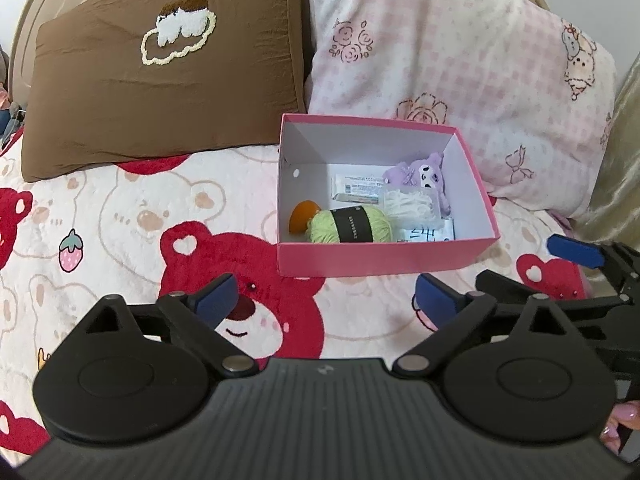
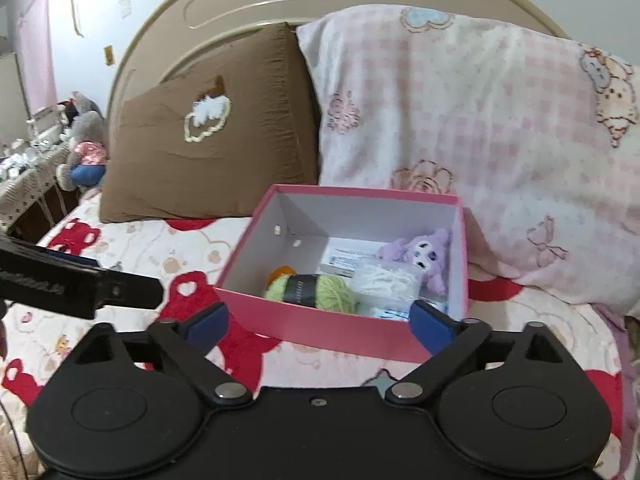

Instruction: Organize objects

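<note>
**Bed-top tidy-up looks close to finished, both grippers empty**

Bedroom scene: a bed covered with a blanket printed with red and cream bears and strawberries, a curved beige headboard behind it.

On the blanket, near the pillows, sits an open pink cardboard box with a white inside and no lid in sight. Inside it lie a ball of pale green yarn with a black paper band, an orange rounded object touching the yarn's left end, a flat white labelled packet at the back, a clear tub of white cotton-swab-like sticks, a purple plush toy in the far right corner, and a white card with dark writing at the near right. All six rest within the box walls.

Just short of the box, the left gripper has its blue-padded jaws spread wide with nothing between them. The right gripper hangs at the box's near wall, jaws equally wide and empty; its pads do not press the cardboard.

Behind the box lean a brown pillow with a stitched cloud design and a pink checked pillow with cartoon prints. A grey stuffed toy sits beyond the bed's left side.

No loose items show on the visible blanket, so the gathering appears done; possibly only closing or moving the box remains.
</note>
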Motion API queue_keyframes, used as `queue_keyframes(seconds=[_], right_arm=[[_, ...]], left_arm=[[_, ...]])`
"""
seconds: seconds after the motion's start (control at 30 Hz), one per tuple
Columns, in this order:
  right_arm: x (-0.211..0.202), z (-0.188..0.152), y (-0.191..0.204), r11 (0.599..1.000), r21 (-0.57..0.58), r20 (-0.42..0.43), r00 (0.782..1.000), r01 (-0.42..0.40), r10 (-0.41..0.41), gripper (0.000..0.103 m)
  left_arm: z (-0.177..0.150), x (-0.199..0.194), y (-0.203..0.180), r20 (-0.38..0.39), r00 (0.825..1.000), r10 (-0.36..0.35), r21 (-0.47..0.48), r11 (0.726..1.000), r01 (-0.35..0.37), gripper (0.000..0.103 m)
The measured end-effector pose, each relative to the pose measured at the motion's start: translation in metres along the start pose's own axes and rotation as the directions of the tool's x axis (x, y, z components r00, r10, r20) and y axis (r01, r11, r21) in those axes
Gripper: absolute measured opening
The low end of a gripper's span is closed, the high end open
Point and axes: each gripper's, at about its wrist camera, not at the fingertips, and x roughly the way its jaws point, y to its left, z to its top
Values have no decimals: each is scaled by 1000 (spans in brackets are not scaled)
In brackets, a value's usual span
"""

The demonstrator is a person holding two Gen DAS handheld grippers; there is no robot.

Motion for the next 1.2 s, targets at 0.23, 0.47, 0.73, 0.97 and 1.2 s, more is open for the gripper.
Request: queue_keyframes(seconds=[0.23,0.47,0.73,0.97,1.2], right_arm=[[5,-7,-3,998,8,-69,996,65,-64,100],[3,-11,-6,996,31,-109,991,87,-83,100],[4,-13,-6,994,39,-155,983,105,-98,100],[-1,-17,-5,991,68,-212,973,113,-96,100],[-12,-19,-1,988,62,-213,969,142,-126,100]], left_arm=[[-14,16,7,-50,998,42,-7,999,-43,103],[-19,21,12,-61,997,57,-6,998,-58,103],[-25,22,9,-79,994,70,6,998,-69,103],[-32,18,14,-112,992,64,-27,997,-67,103],[-39,10,13,-114,988,102,-10,995,-104,103]])
